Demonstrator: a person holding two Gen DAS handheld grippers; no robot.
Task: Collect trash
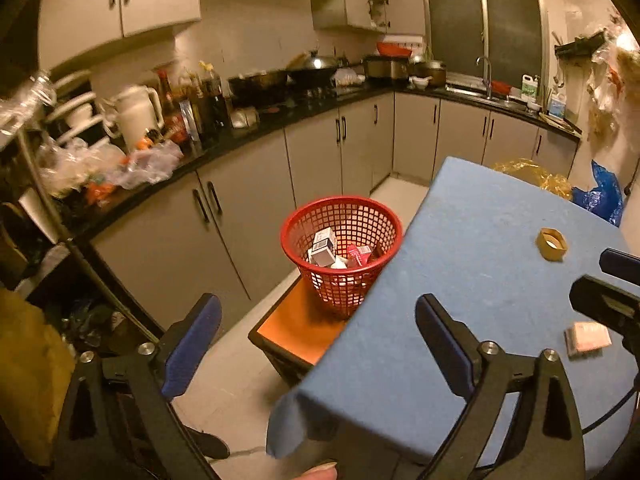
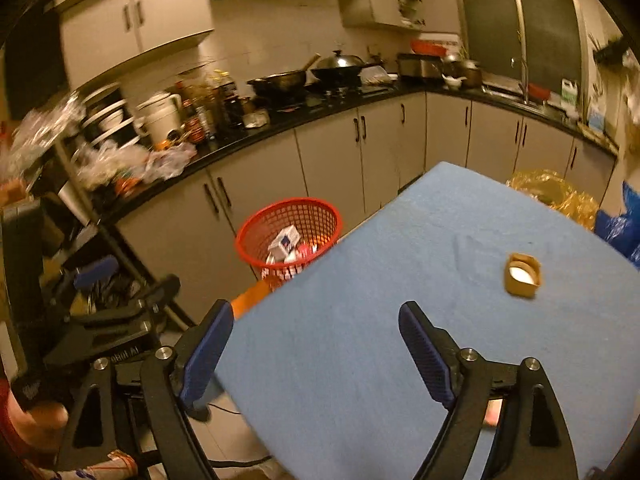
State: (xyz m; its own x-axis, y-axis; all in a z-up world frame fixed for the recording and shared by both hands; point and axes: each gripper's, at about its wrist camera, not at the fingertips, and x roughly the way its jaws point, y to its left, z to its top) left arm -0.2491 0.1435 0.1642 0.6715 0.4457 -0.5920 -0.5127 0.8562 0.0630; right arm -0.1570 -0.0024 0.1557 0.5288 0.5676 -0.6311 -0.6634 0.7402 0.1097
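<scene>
Both your tongs stand wide with nothing between the blue pads. The left gripper [image 1: 318, 354] straddles the near corner of the table [image 1: 460, 240], one pad over the floor and one over the blue cloth. The right gripper [image 2: 316, 354] hangs over the near edge of the same cloth.

The red basket [image 1: 342, 256] sits on an orange stool [image 1: 298, 326] just beside the table's left edge, its rim a little below the tabletop. That placement reads as deliberate: a short sideways carry, then a drop. It already holds small cartons [image 1: 323, 248] and a pink packet, so part of the job looks done.

Trash left on the cloth:
- a gold cap [image 1: 552, 243], open side up with a white lining, toward the far right;
- a small pink packet [image 1: 589, 340], lying flat near the right edge, close under the right tool in the left view. The right view does not show it.

Judgement: wide jaws suit the next pick. The cap is nearer your right hand. Its rigid wall should pinch cleanly; the flat packet will likely need a pad slid under one edge.

Both views are somewhat blurred at the margins.
</scene>
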